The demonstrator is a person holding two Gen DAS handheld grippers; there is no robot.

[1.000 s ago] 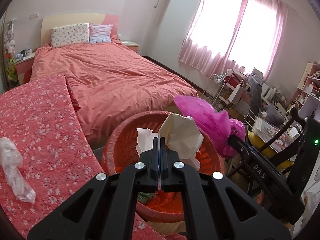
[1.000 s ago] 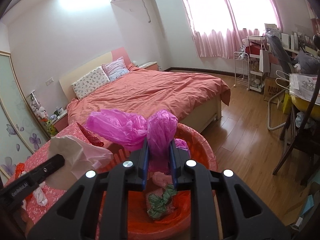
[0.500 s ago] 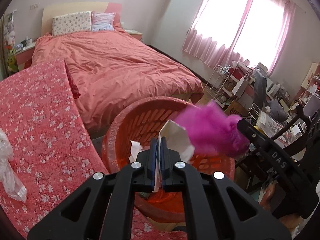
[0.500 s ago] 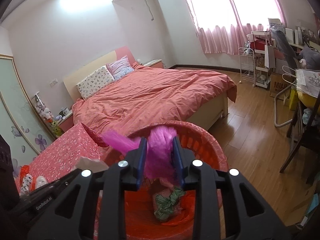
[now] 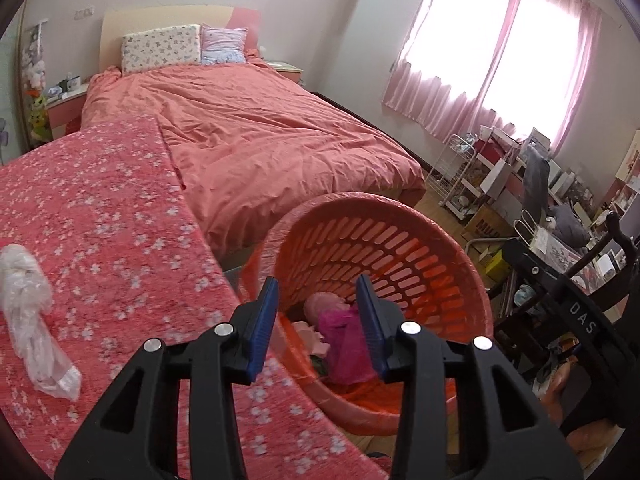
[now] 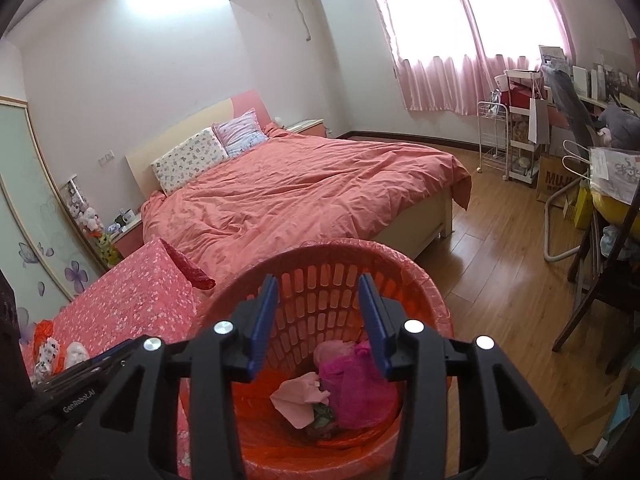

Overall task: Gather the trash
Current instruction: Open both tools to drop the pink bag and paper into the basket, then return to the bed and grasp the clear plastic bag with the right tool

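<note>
The basket's (image 5: 400, 248) near rim is hidden behind the left gripper (image 5: 318, 320); at 9 o'clock, small items (image 6: 52, 354) are too small to tell.

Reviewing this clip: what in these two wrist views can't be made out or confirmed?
- Bottom of the orange basket: in both views the magenta bag, the crumpled paper and the gripper fingers cover it; the green item under them is unidentifiable.
- Small items at the far left edge of the right wrist view: cut off, too small to name.
- Clear plastic bag on the floral cloth: contents unclear.
</note>
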